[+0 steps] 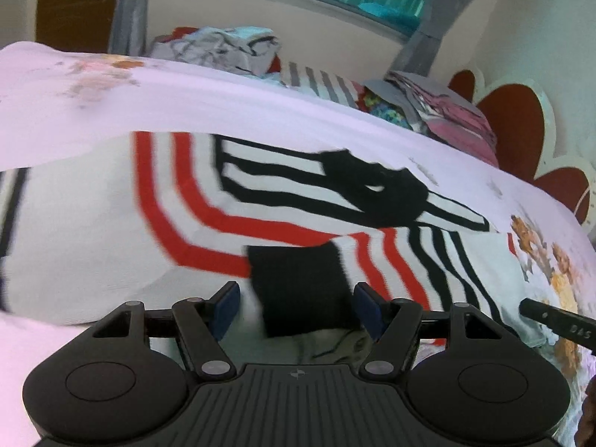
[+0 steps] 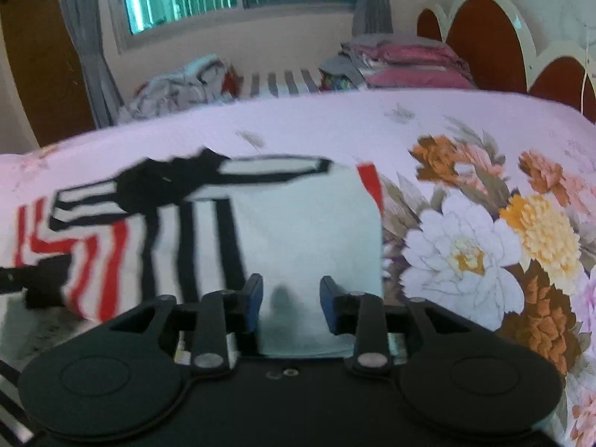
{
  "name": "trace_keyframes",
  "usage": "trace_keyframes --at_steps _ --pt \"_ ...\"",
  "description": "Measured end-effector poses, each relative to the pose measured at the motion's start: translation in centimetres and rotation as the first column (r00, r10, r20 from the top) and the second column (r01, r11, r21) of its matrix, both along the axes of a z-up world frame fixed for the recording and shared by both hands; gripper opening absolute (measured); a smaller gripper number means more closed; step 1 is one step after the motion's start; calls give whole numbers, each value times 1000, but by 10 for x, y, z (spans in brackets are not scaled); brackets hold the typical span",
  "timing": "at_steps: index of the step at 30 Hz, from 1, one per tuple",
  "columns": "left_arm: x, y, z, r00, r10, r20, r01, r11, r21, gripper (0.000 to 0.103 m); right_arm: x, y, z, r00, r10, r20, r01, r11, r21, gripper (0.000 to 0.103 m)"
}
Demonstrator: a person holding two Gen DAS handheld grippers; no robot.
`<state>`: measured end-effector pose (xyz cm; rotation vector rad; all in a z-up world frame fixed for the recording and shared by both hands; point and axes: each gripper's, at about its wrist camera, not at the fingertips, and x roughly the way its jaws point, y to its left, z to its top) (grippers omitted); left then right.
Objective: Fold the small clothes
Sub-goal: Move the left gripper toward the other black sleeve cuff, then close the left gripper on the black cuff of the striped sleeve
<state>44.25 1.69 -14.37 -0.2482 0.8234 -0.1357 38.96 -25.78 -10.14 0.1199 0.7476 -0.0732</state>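
Lying flat on floral sheet (image 2: pixel 465 253) — striped knit garment (image 1: pixel 111 231), both hand-held grippers (image 1: pixel 296 307) (image 2: pixel 291 300) agape, gripping nothing.

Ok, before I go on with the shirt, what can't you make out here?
- Shirt: near hem, hidden under the left gripper body, left wrist view; edges motion-blurred.
- Left end of the shirt: cut by the frame edge, right wrist view.
- Right gripper: whether its pads touch the cloth, blurred.
- Clothes pile: blurred, too small to sort.
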Motion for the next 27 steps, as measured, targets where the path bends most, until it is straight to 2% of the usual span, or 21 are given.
trace_keyframes --at_steps 1,3,4,5,7,11,14,18,20,27 --pt "-6 9 3 1000 12 3 -12 1000 -2 68 -2 6 3 1000 8 5 -8 1000 10 36" --pt "-16 27 8 999 44 9 -44 999 1 76 -7 22 10 999 35 14 -36 999 31 35" --pt "-20 36 9 998 63 11 -63 998 3 83 -9 29 12 999 47 20 -47 998 36 37" --pt "-25 45 11 996 83 16 -83 997 4 84 -13 39 16 998 62 32 -63 997 38 43" --pt "-35 66 12 993 116 19 -116 993 7 84 -18 55 22 995 83 55 -85 996 32 55" --pt "-50 108 12 982 190 5 -190 982 4 84 -24 89 30 989 135 65 -137 990 35 57" --pt "-61 138 10 969 248 -3 -248 969 7 84 -28 110 33 984 166 67 -168 985 38 61" --pt "-74 178 3 946 322 -22 -323 947 -6 84 -32 134 34 978 198 67 -201 979 38 62" --pt "-80 200 -3 927 372 -37 -374 927 -40 84 -33 144 33 976 210 61 -213 976 43 62" --pt "-91 272 -26 840 537 -82 -543 826 -152 84 -30 168 30 973 225 51 -226 973 36 62"
